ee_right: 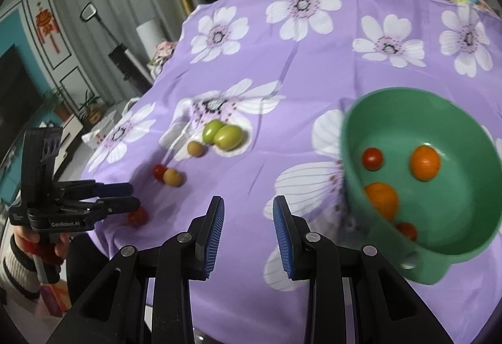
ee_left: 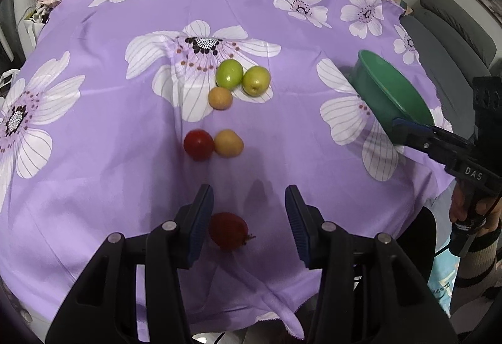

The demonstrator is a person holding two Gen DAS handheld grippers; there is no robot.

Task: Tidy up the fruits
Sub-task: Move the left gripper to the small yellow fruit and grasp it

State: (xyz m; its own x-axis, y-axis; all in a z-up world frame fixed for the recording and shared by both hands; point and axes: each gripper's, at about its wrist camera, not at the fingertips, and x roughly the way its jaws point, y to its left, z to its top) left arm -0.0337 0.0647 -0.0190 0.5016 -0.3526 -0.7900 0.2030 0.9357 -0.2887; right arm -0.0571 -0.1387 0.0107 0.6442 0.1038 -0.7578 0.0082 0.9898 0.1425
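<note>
Because everything here sits to one side of the green bowl, it serves as the marker. Farthest left of the bowl, at the near edge of the purple flowered cloth, the left gripper has its jaws wide apart, one to each side of a dark red fruit that lies on the cloth. The fruit sits closer to the left-hand finger than to the other; whether that pad touches it cannot be told.

Nearer the bowl and further back on the cloth lie a red tomato and a tan fruit, touching side by side. Beyond them a smaller tan fruit lies just in front of two green fruits, which press against each other.

The right gripper comes next, just left of the bowl in its own camera. Its jaws stand apart with only bare cloth showing between the blue pads. From the left wrist camera its fingertips lie against the bowl's near rim, though contact cannot be judged.

The bowl itself is at the right side of the cloth, well apart from the loose fruit. It is tilted, its mouth turned toward the right wrist camera, and it looks blurred. Inside it are two orange fruits, a small red tomato above the lower orange one, and another red fruit at the low edge
</note>
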